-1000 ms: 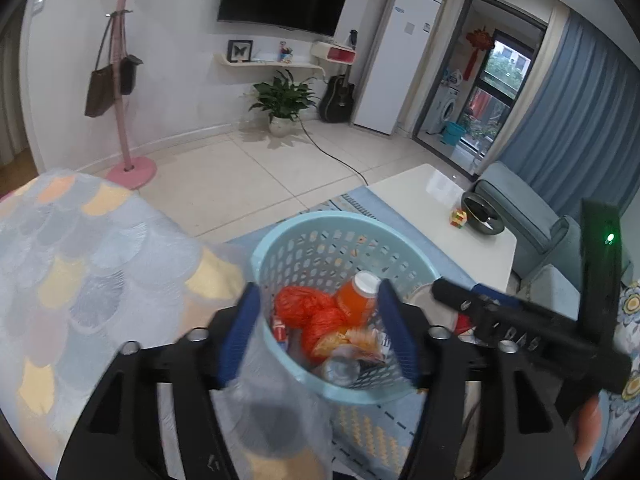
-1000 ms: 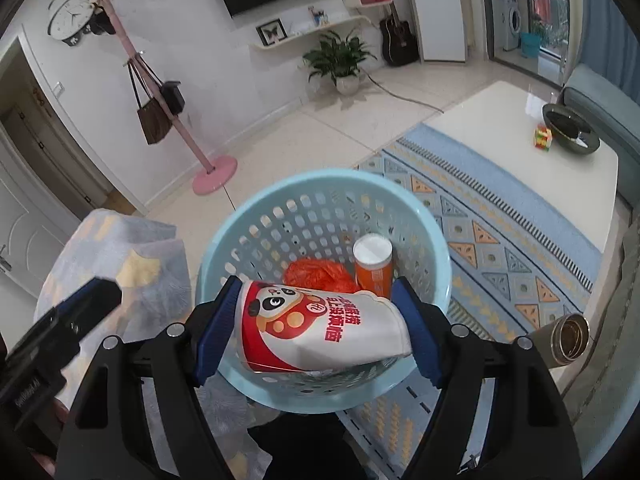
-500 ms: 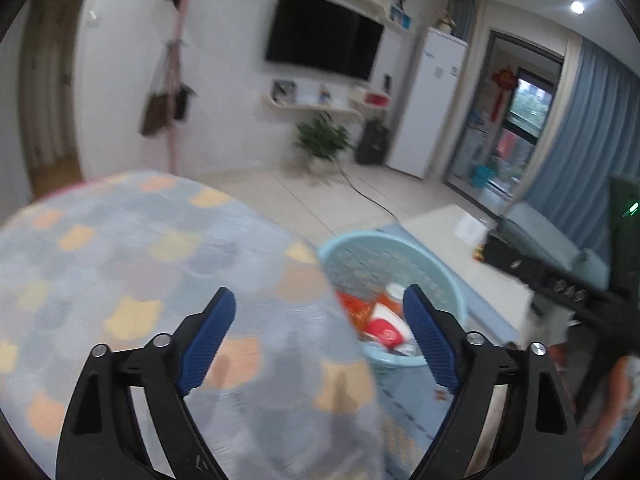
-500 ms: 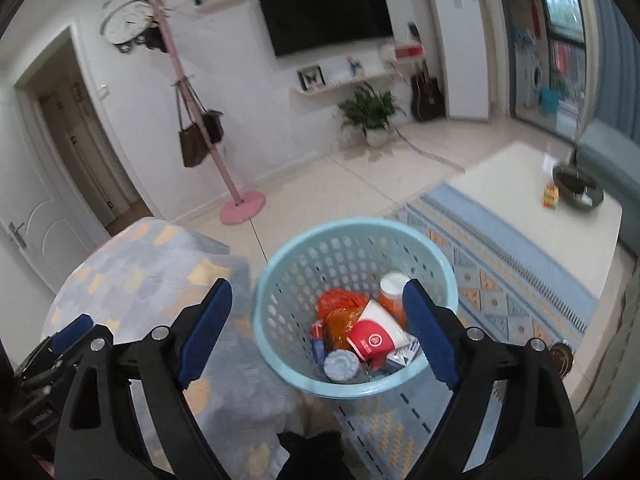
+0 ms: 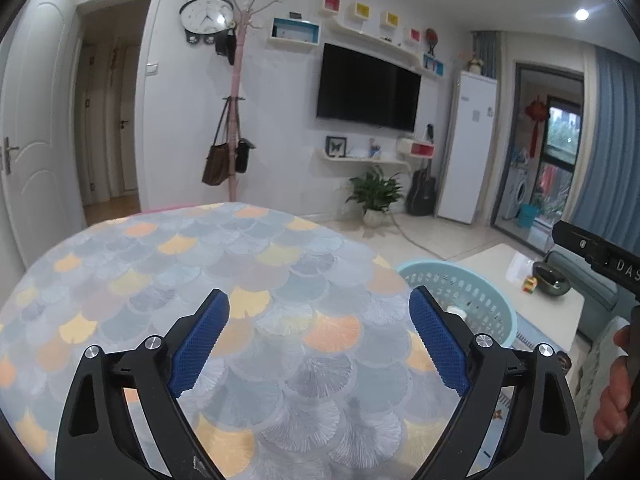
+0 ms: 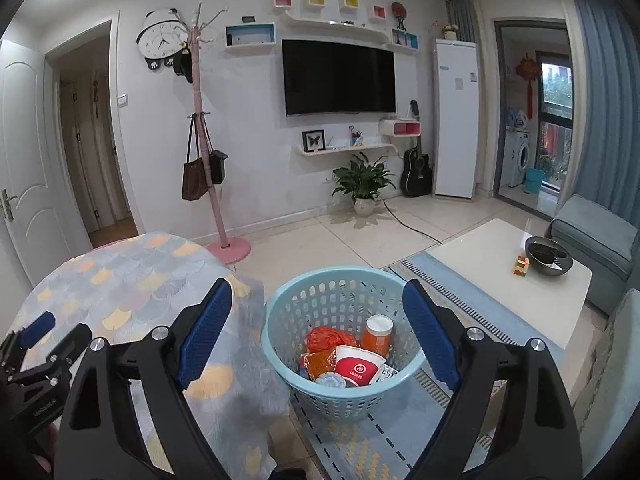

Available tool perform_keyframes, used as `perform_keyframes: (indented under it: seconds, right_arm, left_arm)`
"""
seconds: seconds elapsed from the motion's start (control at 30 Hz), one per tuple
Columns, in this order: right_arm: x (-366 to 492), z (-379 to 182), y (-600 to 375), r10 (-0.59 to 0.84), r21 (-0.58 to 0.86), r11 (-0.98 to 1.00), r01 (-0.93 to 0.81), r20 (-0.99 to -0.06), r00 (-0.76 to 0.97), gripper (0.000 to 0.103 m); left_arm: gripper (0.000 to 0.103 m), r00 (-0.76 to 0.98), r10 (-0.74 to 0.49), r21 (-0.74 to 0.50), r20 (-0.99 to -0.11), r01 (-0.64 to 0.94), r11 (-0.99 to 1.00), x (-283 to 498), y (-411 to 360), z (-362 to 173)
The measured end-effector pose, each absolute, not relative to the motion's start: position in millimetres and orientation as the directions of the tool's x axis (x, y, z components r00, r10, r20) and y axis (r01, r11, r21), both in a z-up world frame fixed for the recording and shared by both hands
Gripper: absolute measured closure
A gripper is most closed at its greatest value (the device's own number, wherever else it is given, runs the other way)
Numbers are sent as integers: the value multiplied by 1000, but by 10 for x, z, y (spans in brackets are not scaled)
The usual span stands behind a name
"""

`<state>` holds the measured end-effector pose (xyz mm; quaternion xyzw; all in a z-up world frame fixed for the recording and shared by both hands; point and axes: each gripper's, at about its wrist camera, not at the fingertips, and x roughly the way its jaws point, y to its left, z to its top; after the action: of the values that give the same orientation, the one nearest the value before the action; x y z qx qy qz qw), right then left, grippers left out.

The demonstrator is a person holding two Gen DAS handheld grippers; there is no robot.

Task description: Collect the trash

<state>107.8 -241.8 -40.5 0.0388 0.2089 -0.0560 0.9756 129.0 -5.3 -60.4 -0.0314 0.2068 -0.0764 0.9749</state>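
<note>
A light blue perforated basket stands on the rug beside the round table. It holds an orange bag, an orange bottle with a white cap, a red and white snack packet and other litter. My right gripper is open and empty above the basket. My left gripper is open and empty above the table's scale-patterned cloth; the basket's rim shows to its right.
A white coffee table with a dark bowl and a small cube stands at the right. A grey-blue sofa is behind it. A pink coat stand with bags is by the wall.
My right gripper let the snack packet fall into the basket and rose. My left gripper let go of the clear plastic, opened and moved back over the table.
</note>
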Motion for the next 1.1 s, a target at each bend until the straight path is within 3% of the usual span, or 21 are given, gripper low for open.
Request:
perform_keyframes:
  seconds: [0.33, 0.67, 1.1]
  right_arm:
    - [896, -567, -2275, -177, -39, 984, 176, -403, 898, 20]
    - [715, -615, -2284, -170, 11, 982, 188, -384, 907, 20]
    - [795, -649, -2314, -193, 4, 977, 213, -408, 892, 20]
  left_arm:
    - [8, 919, -190, -134, -345, 152, 979, 1196, 57, -635]
    - [8, 945, -151, -16, -289, 153, 988, 1065, -135, -585]
    - [7, 947, -141, -11, -290, 144, 990, 1093, -102, -610]
